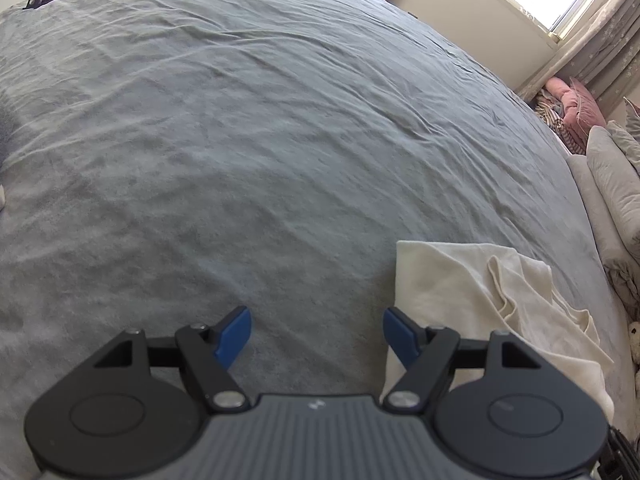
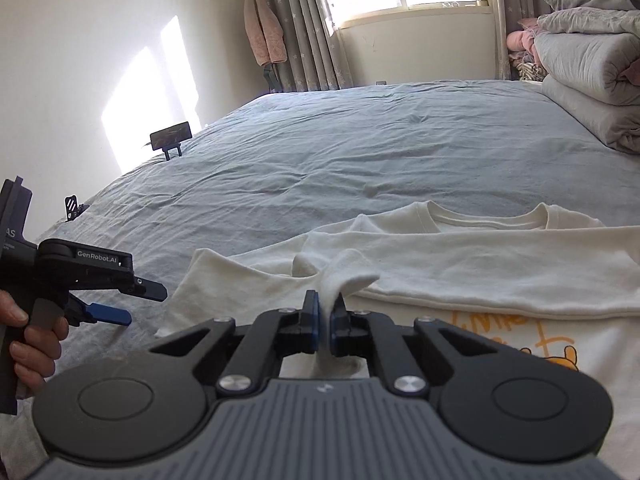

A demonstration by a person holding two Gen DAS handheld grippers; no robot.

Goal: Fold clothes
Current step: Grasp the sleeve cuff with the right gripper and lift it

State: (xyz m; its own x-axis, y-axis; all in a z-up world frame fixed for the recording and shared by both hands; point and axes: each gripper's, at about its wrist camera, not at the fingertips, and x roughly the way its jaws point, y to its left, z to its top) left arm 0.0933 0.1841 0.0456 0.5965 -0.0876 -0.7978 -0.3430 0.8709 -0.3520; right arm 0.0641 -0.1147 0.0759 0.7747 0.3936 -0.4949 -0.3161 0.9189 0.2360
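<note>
T-shirt [image 2: 460, 264] fold pinched between right jaws — left's beside it.

"GenRobot.AI" in white on left gripper [image 2: 120, 300] body; orange lettering on white T-shirt [image 2: 480, 264] print, unreadable.

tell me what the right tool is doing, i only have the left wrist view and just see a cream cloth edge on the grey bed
Observer: The right tool is shut on a pinched-up fold of the cream cotton t-shirt.
Operator: which way is the shirt lying
Observer: Its ribbed round neckline lies at the far side, away from the right tool.
Operator: any print on it
Observer: Yes, an orange cartoon print shows on the near part, partly covered by a folded-over layer.
Operator: where's my left tool relative to it
Observer: The left tool is open, beside the shirt's left edge, over the grey bedsheet.
</note>
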